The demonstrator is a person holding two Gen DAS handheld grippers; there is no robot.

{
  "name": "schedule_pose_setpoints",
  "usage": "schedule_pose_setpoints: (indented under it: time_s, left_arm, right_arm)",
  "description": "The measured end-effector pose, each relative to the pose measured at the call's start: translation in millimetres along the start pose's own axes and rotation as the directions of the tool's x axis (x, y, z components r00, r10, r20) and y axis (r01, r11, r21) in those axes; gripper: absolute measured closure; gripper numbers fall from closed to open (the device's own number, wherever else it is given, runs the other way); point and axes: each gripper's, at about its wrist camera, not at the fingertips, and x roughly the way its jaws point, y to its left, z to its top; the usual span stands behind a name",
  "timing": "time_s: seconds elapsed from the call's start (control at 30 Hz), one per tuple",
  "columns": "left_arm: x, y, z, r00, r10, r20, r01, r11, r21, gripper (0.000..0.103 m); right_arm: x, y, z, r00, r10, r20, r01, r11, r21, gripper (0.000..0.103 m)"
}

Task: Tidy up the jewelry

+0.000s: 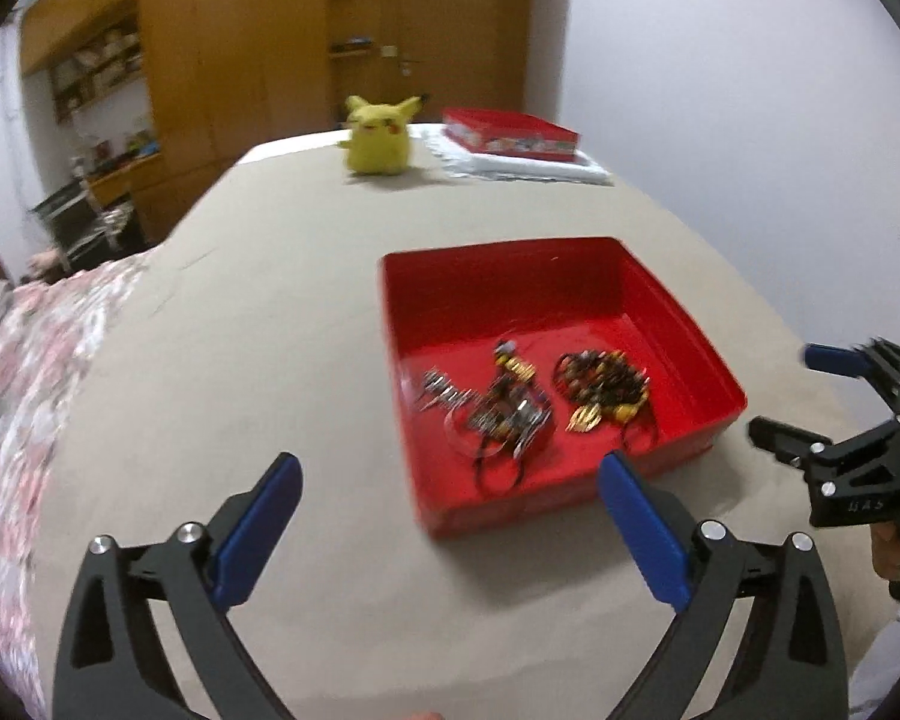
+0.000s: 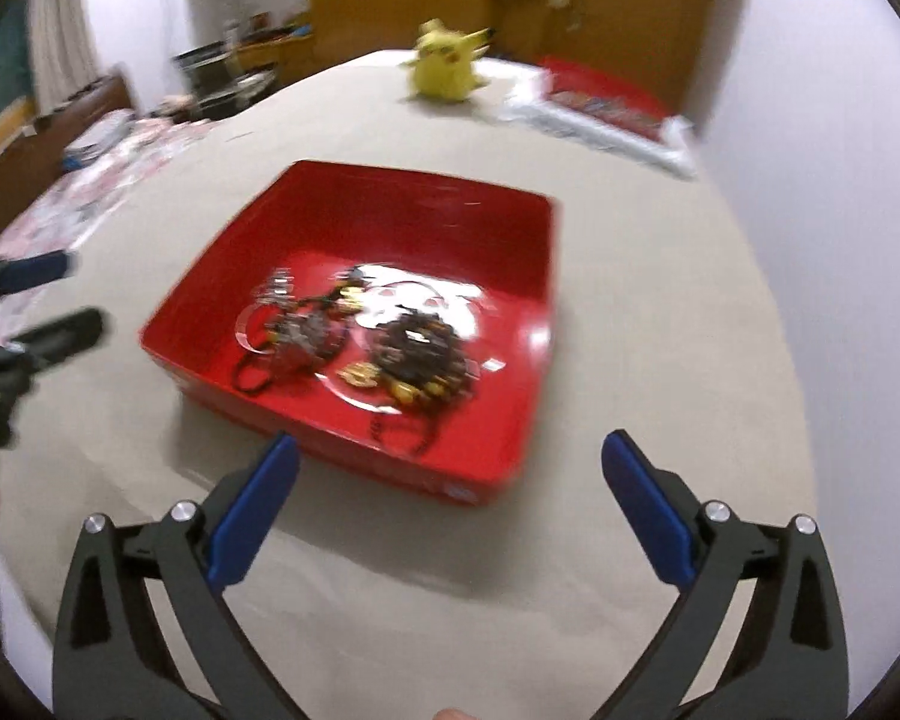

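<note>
A red open box (image 1: 684, 312) (image 2: 534, 276) sits on the beige bed cover. Inside lie a silver and black jewelry tangle (image 1: 492, 408) (image 2: 294, 330) and a dark beaded piece with gold parts (image 1: 603, 384) (image 2: 420, 354). My left gripper (image 1: 450, 480) is open and empty, above the cover just short of the box's near left corner. My right gripper (image 2: 450, 468) is open and empty, over the box's near edge. The right gripper also shows in the left wrist view (image 1: 810, 390), open, to the right of the box. The left gripper shows in the right wrist view (image 2: 60, 294), left of the box.
A yellow plush toy (image 1: 378, 135) (image 2: 447, 63) stands at the far end of the bed. A red tin (image 1: 510, 132) (image 2: 606, 99) rests on white cloth beside it. A floral blanket (image 1: 24, 372) covers the left side. A white wall runs along the right.
</note>
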Motion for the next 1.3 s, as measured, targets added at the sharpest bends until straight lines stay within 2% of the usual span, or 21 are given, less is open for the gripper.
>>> schedule_pose_setpoints:
  time_s: [0.17,0.23,0.37,0.47,0.57,0.9,1.2,1.3]
  left_arm:
    - [-32,3,-29,0.998,0.063,0.012,-0.062,0.998,-0.018,0.004]
    - [-43,0,-40,0.998,0.063,0.020,-0.062,0.998,-0.025,0.004]
    - [-59,-10,-58,0.999,0.035,0.011,-0.034,0.999,-0.035,0.004]
    - [-65,-16,-67,1.000,0.008,-0.012,-0.009,0.999,-0.044,0.004]
    - [-71,-26,-73,0.999,0.031,-0.017,-0.032,0.999,-0.025,0.004]
    - [-79,-45,-58,0.999,0.049,0.000,-0.049,0.998,0.030,0.004]
    - [-63,-38,-25,1.000,-0.016,-0.019,0.016,1.000,0.011,0.004]
    - [-52,-35,-14,1.000,-0.008,-0.024,0.009,1.000,0.014,0.004]
  right_arm:
    - [-16,3,-35,0.997,-0.083,-0.007,0.083,0.995,0.050,0.003]
    - [-22,4,-46,0.998,-0.057,-0.013,0.058,0.997,0.058,0.003]
    - [-34,9,-64,0.997,0.064,-0.037,-0.061,0.995,0.080,0.003]
    - [-53,16,-72,0.998,0.065,-0.010,-0.064,0.994,0.083,0.003]
    - [-67,24,-74,0.999,0.054,0.000,-0.054,0.995,0.081,0.003]
    - [-63,19,-50,0.998,0.051,-0.029,-0.049,0.996,0.069,0.003]
    - [-46,10,-11,0.998,0.053,-0.032,-0.051,0.997,0.066,0.003]
    - [-38,11,1,0.998,0.051,-0.035,-0.049,0.997,0.056,0.003]
